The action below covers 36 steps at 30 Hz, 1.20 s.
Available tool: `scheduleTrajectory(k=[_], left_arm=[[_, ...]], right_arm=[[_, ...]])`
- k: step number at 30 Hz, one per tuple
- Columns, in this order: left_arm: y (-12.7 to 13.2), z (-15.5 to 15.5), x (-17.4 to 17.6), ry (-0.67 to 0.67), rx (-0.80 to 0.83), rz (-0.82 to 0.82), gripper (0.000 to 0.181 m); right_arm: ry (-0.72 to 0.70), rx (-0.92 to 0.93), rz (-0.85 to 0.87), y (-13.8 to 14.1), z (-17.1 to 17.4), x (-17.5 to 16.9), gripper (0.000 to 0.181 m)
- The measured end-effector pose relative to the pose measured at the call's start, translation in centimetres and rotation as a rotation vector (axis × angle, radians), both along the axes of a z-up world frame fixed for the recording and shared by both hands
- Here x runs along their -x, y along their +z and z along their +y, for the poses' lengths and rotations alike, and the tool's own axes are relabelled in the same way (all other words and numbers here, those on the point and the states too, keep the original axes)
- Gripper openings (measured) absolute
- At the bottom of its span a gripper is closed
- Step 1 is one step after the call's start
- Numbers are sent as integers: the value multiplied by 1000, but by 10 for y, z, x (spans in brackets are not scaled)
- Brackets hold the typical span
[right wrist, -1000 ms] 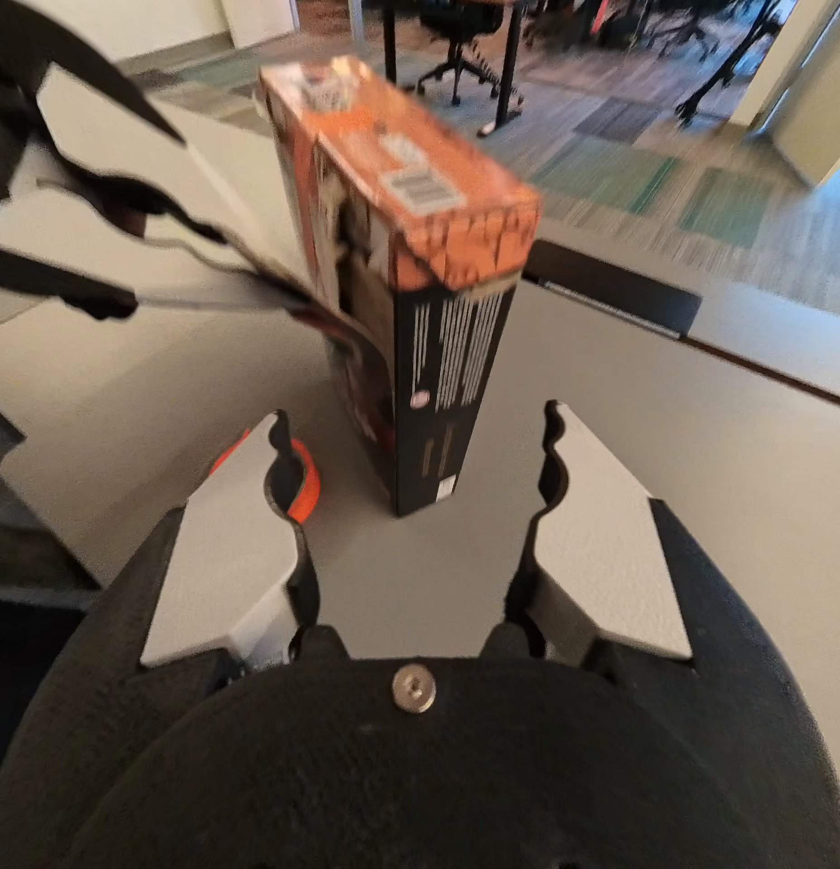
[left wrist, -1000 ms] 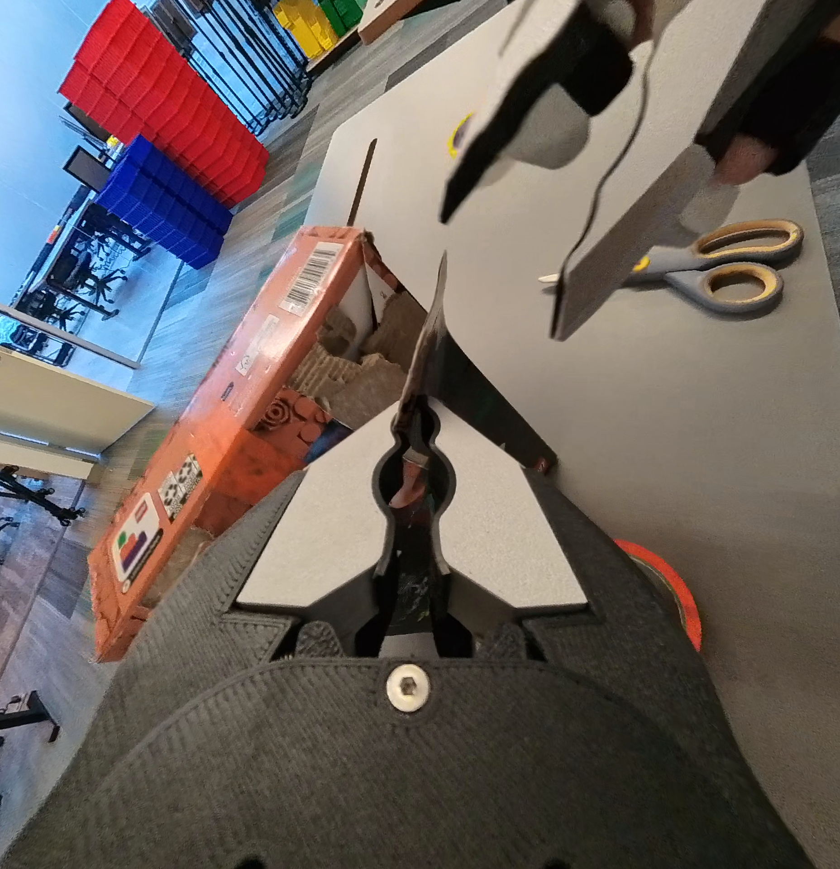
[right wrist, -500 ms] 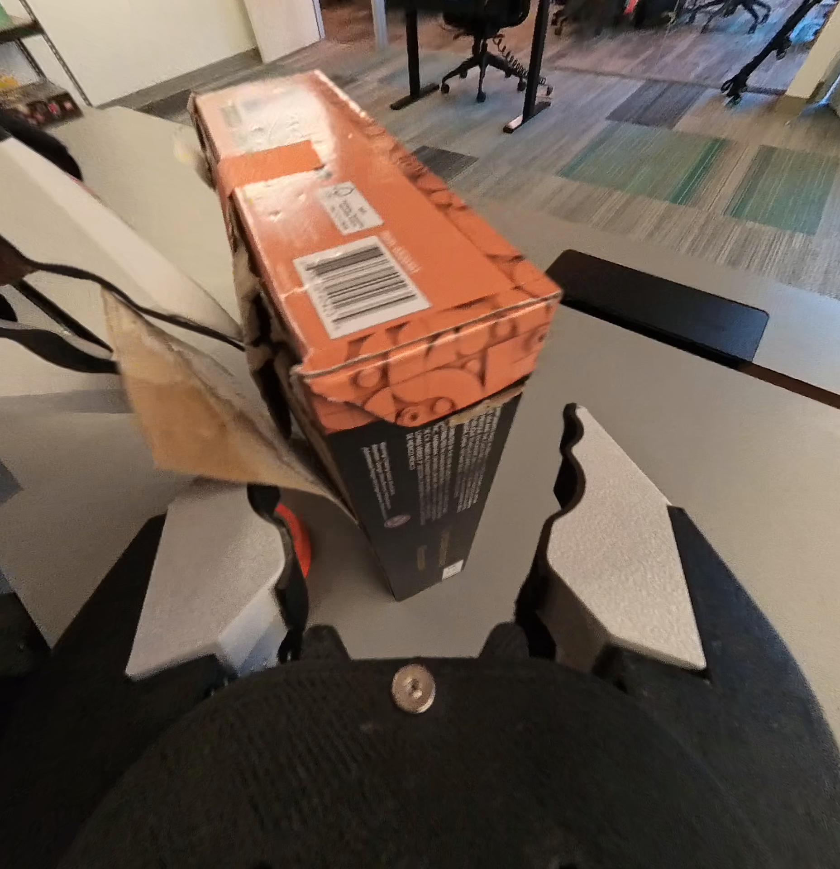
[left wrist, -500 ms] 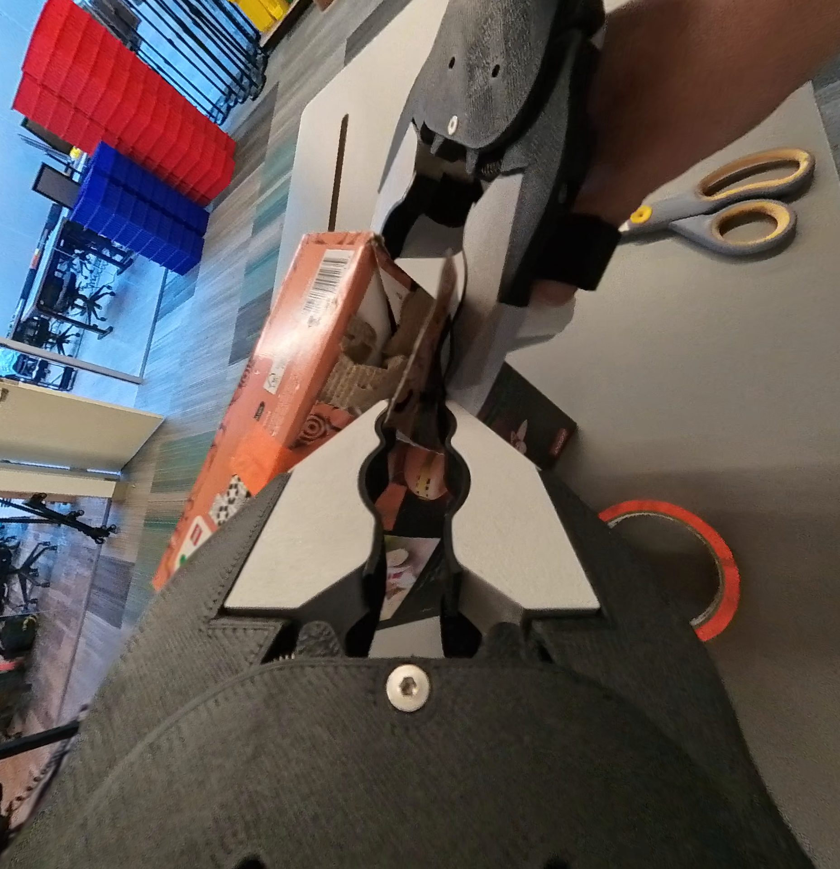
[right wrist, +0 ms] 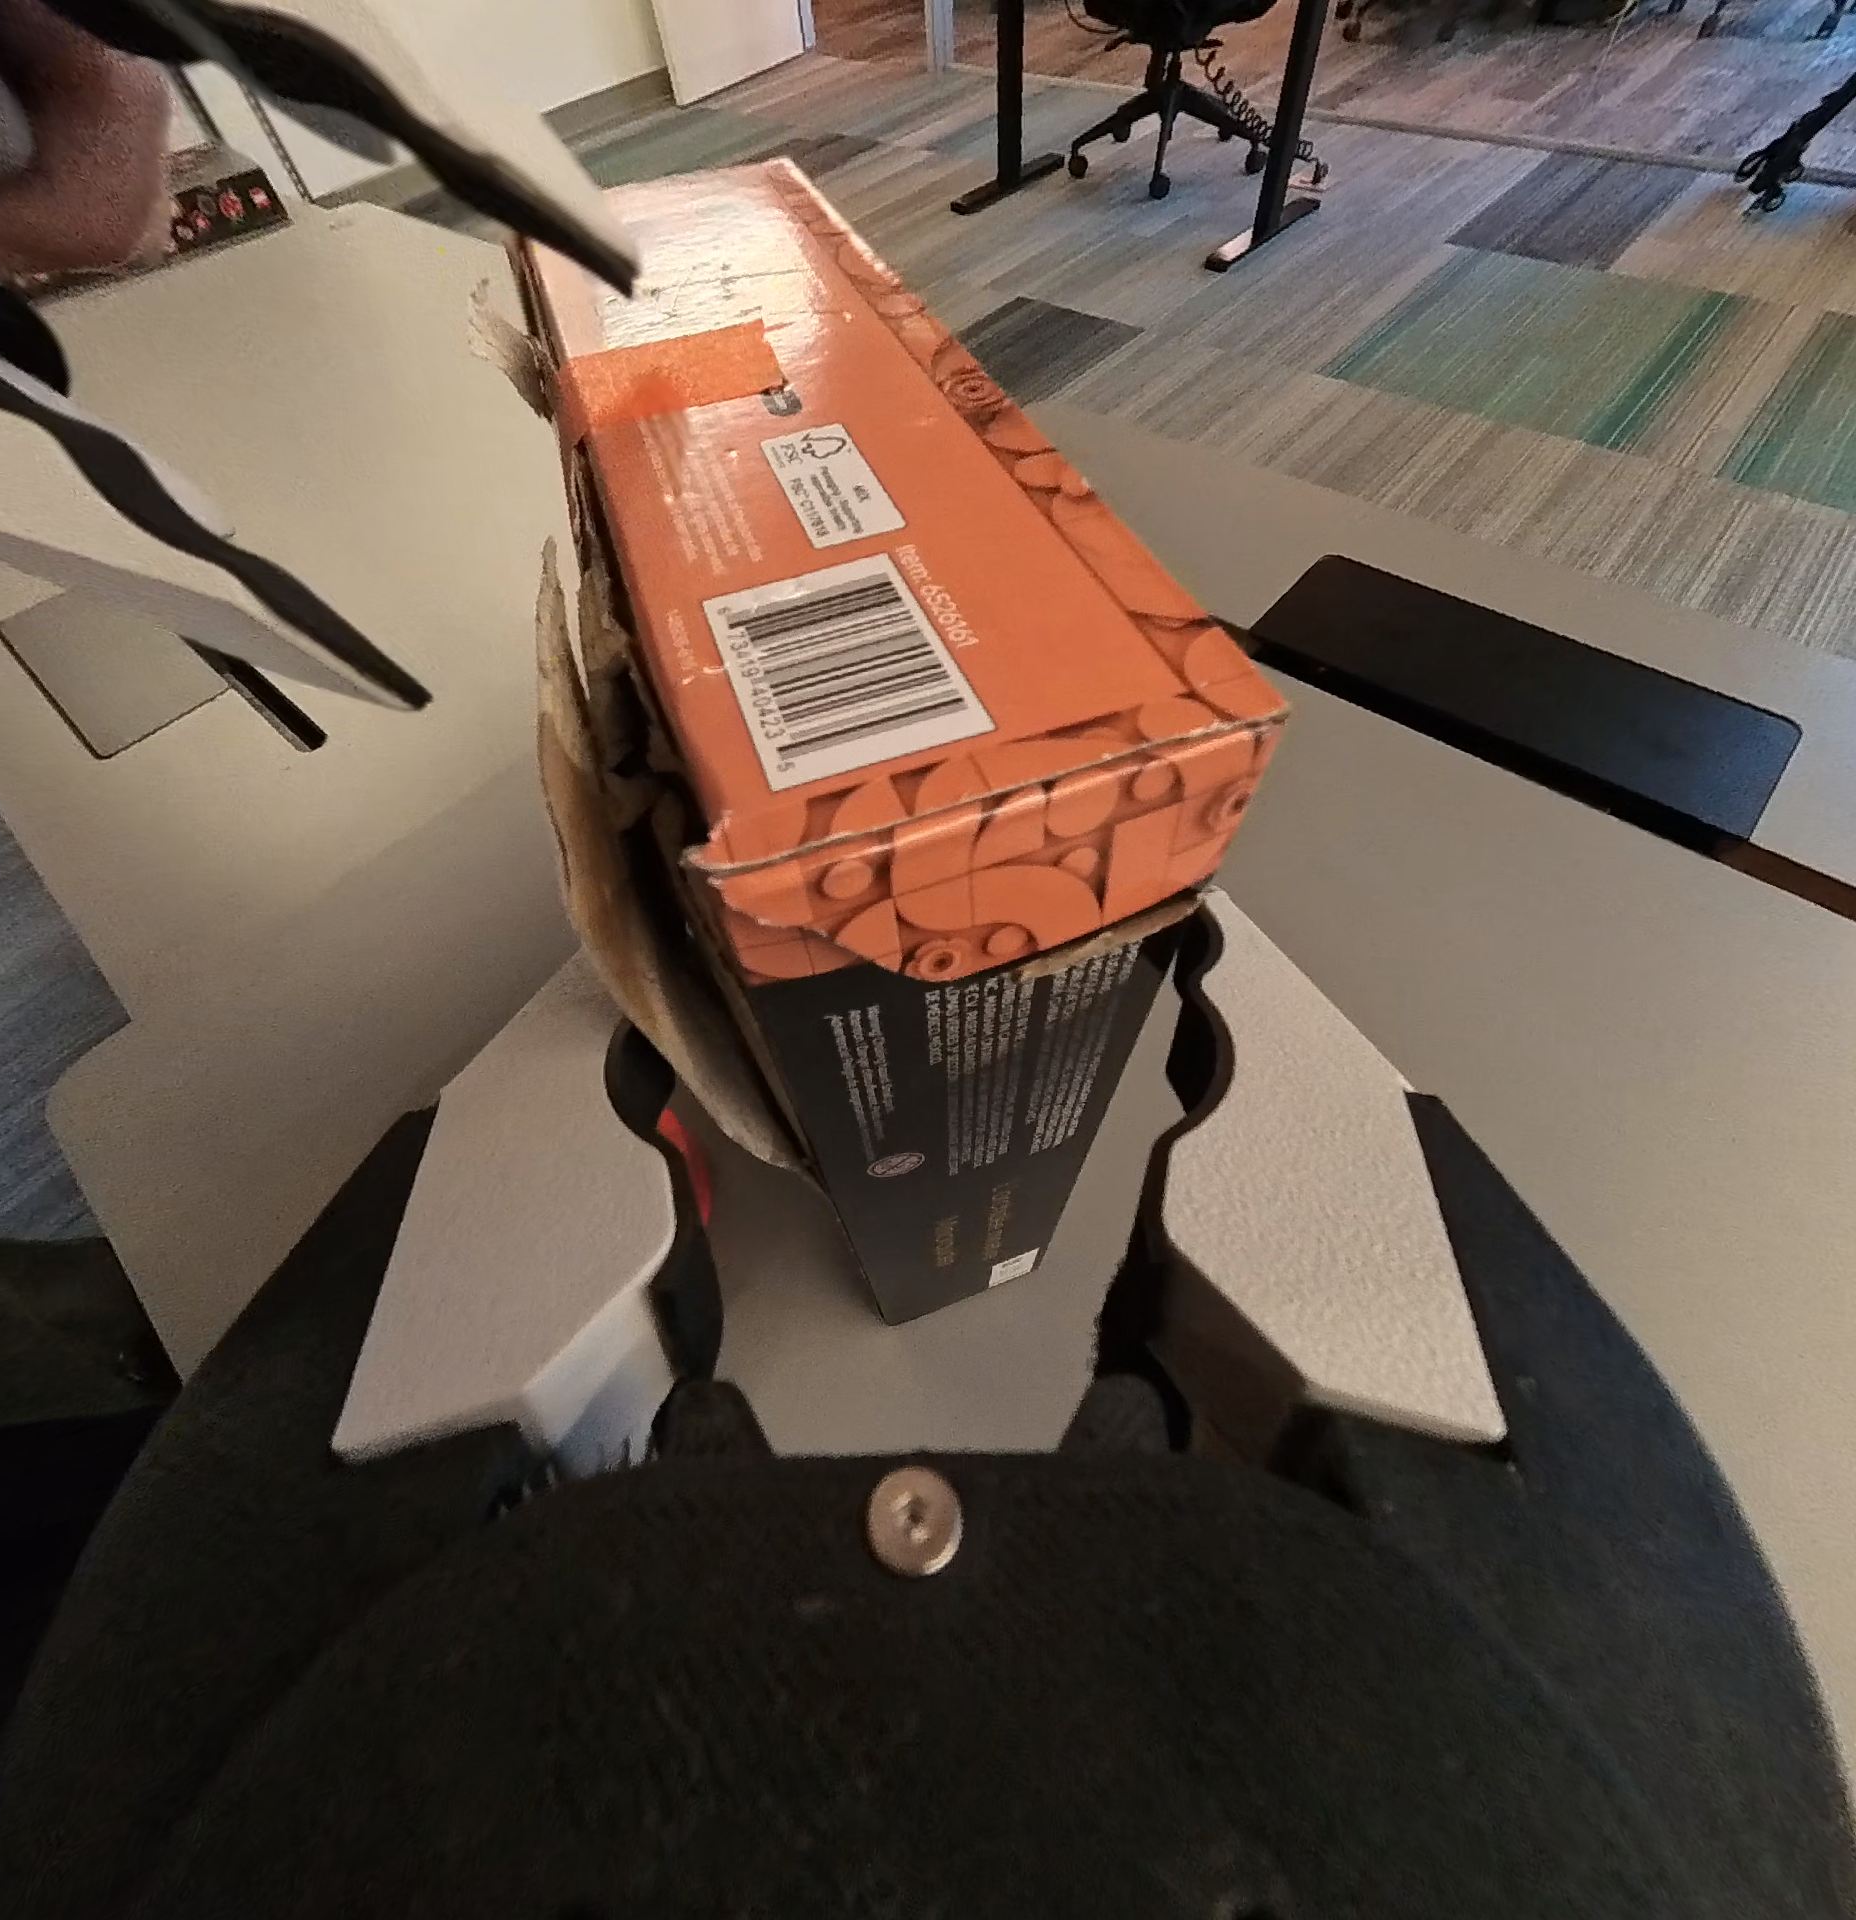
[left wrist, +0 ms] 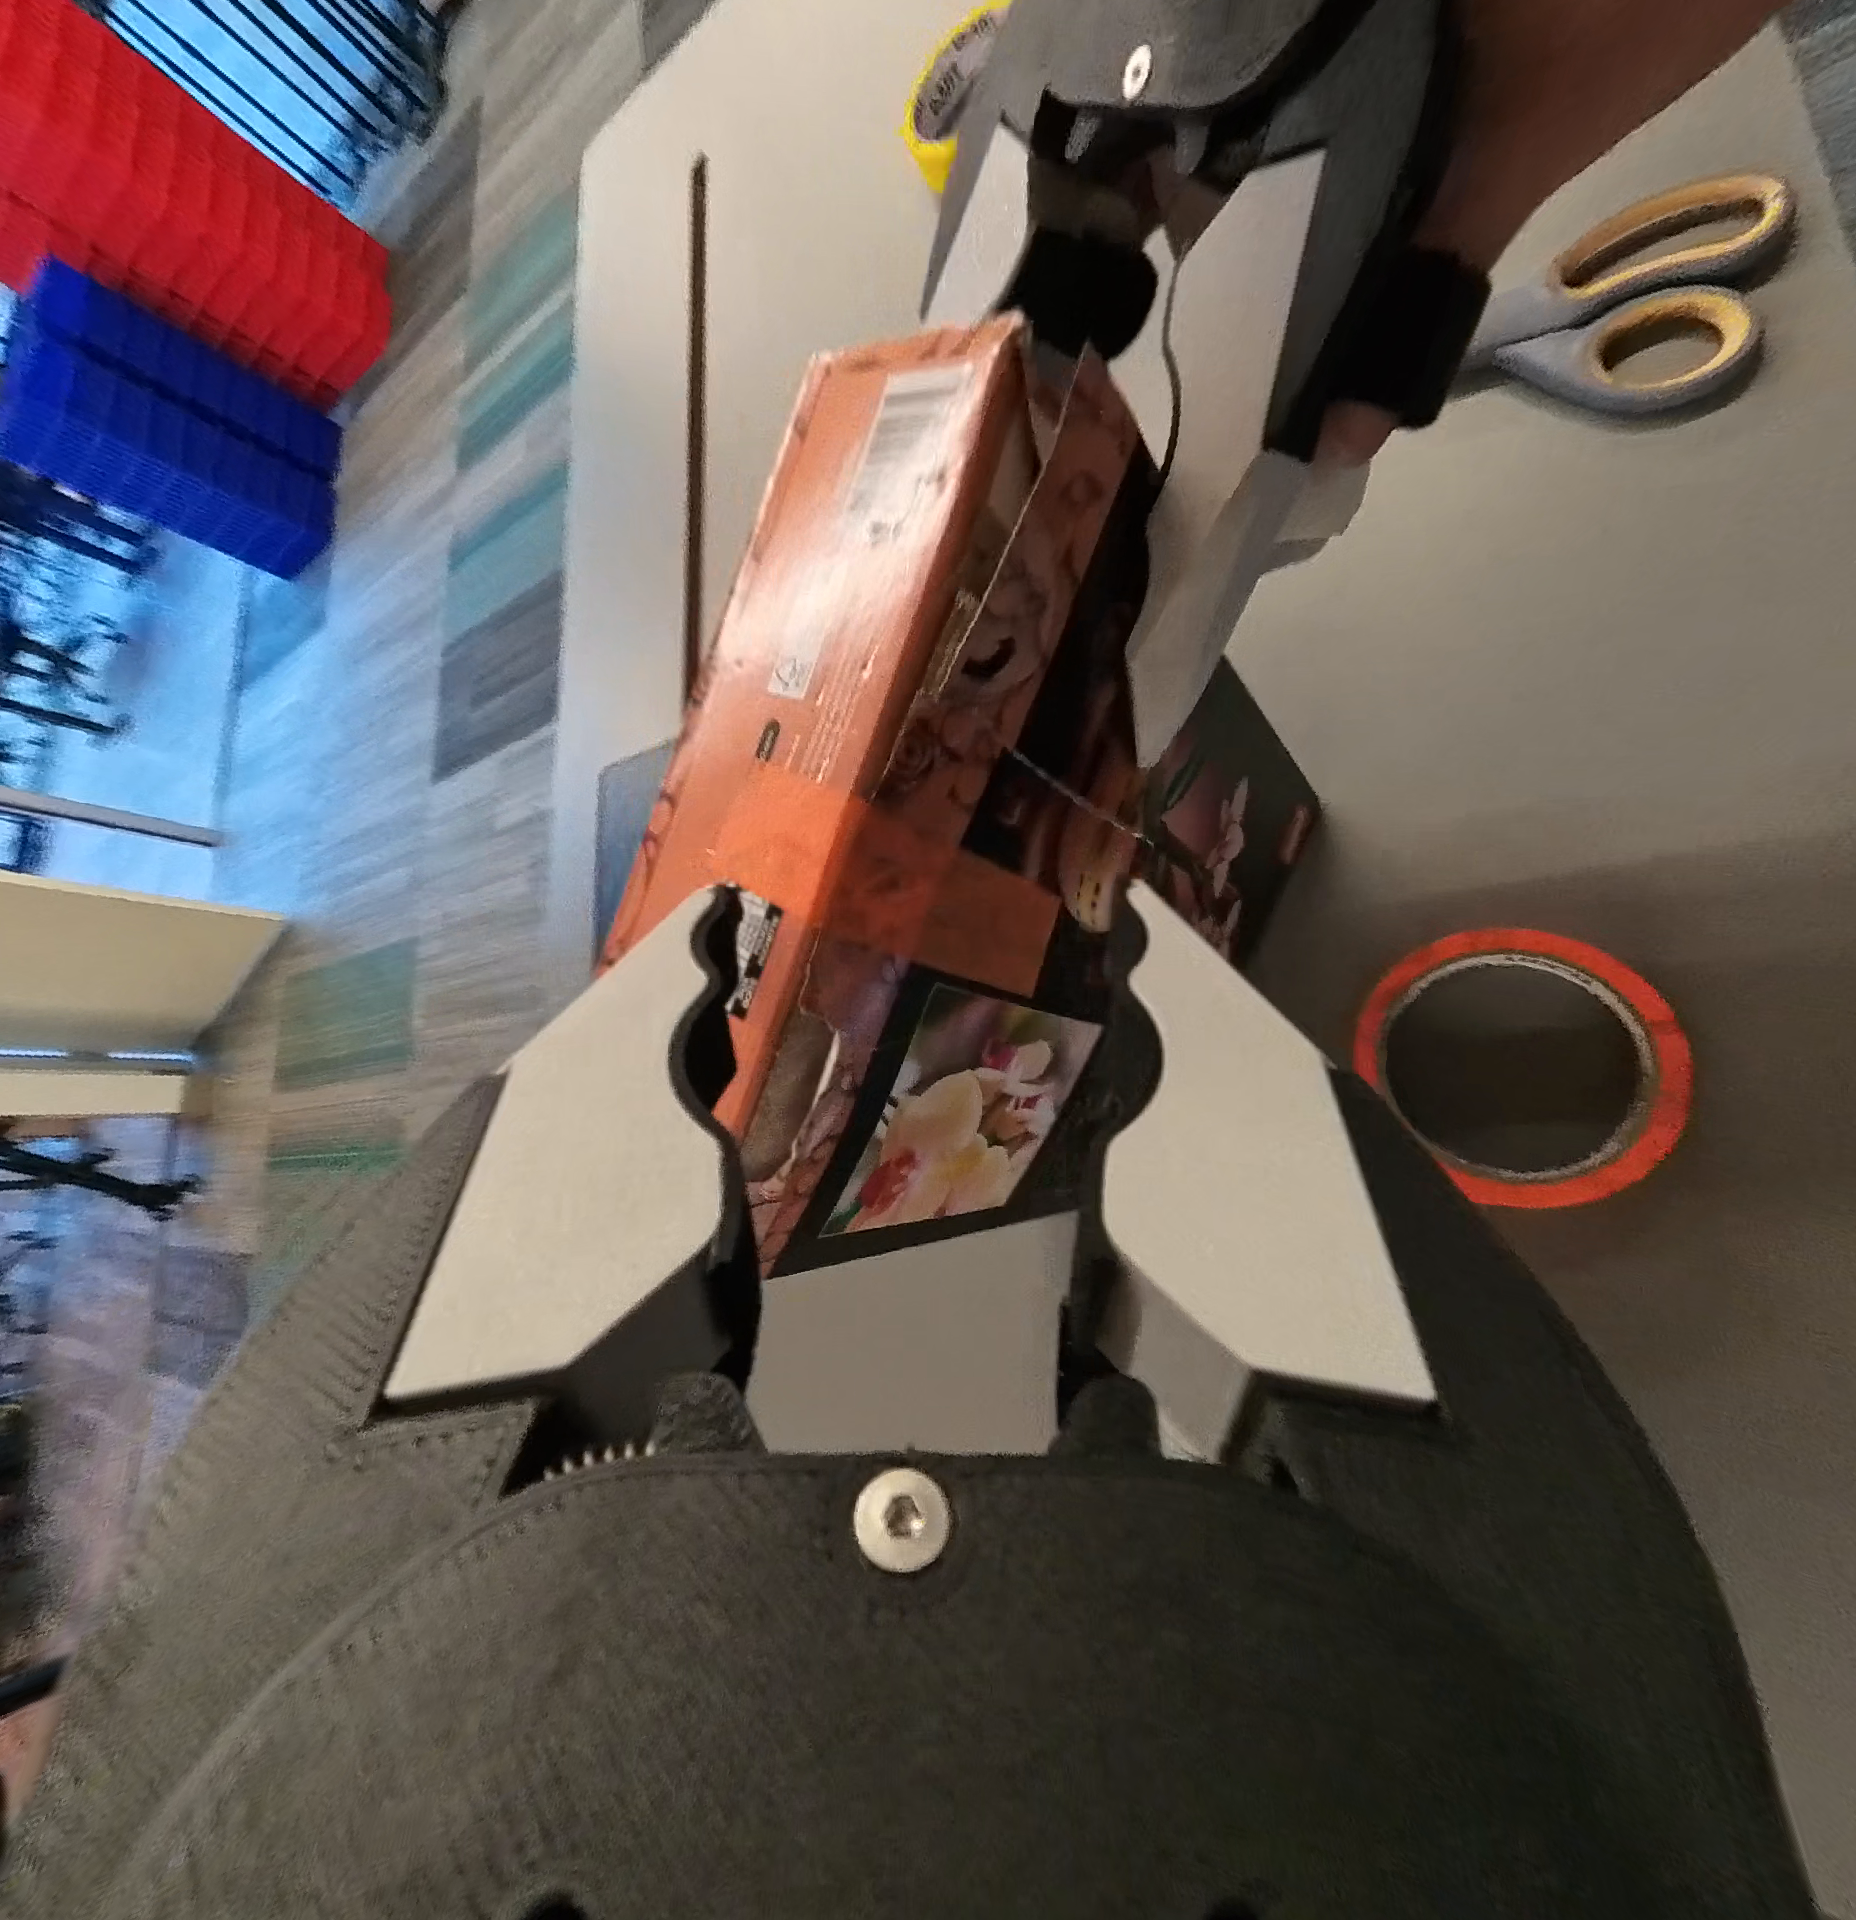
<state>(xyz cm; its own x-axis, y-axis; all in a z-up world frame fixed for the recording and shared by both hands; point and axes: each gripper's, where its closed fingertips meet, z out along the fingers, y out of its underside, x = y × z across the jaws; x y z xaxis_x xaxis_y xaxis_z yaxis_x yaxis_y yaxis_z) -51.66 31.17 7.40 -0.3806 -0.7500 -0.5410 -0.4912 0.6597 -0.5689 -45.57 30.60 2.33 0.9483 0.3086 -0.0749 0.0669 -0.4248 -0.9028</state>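
Between both gaping grippers, left [left wrist: 919, 914] and right [right wrist: 913, 1023], stands the torn orange box [right wrist: 872, 665].

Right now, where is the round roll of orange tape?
In the left wrist view the orange tape roll lies flat on the grey table, right of the orange and black cardboard box.

Upright orange-and-black box [right wrist: 903, 644] — torn side

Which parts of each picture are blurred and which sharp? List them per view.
Left wrist view: red bins and floor smeared, orange box soft, left gripper fairly crisp. Right wrist view: box and right gripper sharp; only the near black housing looks soft.
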Motion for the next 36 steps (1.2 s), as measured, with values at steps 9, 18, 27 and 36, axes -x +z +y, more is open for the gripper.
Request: scheduleTrajectory(k=[9, 18, 27, 36], left_arm=[[-12, 6, -47, -78, -54, 133, 85], [-15, 10, -57, -100, 128, 369, 105], [-44, -2, -54, -125, 294, 675, 88], [-45, 105, -61, 374, 776, 651, 86]], right_arm=[[12, 11, -6, 5, 8, -9, 94], [48, 28, -4, 3, 6, -4, 96], [12, 39, 46, 1, 8, -7, 94], [-295, -37, 295, 12, -16, -47, 82]])
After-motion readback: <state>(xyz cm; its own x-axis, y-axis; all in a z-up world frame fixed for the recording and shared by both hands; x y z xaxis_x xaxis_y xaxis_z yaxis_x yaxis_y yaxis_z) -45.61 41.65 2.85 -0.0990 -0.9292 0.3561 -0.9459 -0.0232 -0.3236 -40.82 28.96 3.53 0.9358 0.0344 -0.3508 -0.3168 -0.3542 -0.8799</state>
